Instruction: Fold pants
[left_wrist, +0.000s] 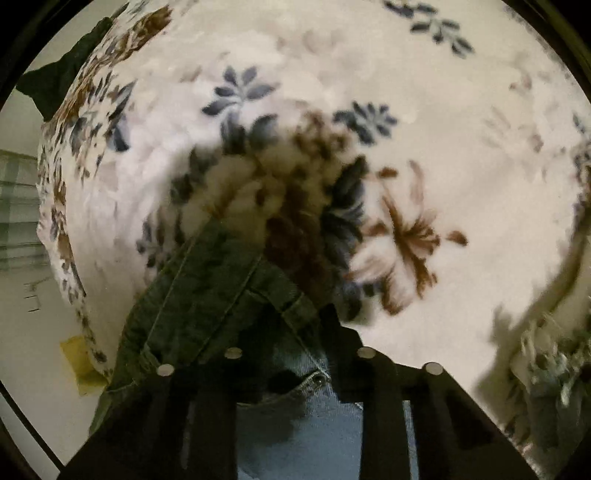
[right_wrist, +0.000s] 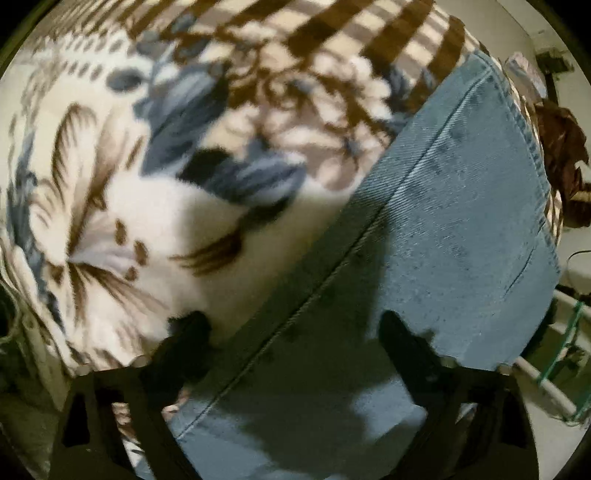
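Blue jeans lie on a white fleece blanket (left_wrist: 424, 92) printed with blue and brown flowers. In the left wrist view the jeans' waistband (left_wrist: 207, 295), with a belt loop and a pocket rivet, bunches up between my fingers. My left gripper (left_wrist: 295, 332) points down and is shut on that waistband; denim hides its left fingertip. In the right wrist view a jeans leg (right_wrist: 461, 221) runs diagonally to its stitched hem at the upper right. My right gripper (right_wrist: 293, 325) stands open over the leg, its left fingertip beside the denim's edge and its right fingertip above the denim.
The blanket's edge drops to pale floor (left_wrist: 22, 332) at the left, where a yellow scrap (left_wrist: 77, 362) lies. A dark cloth (left_wrist: 62, 77) hangs at the upper left. A brown cloth (right_wrist: 561, 147) and a white rail with green tape (right_wrist: 554, 391) are at the right.
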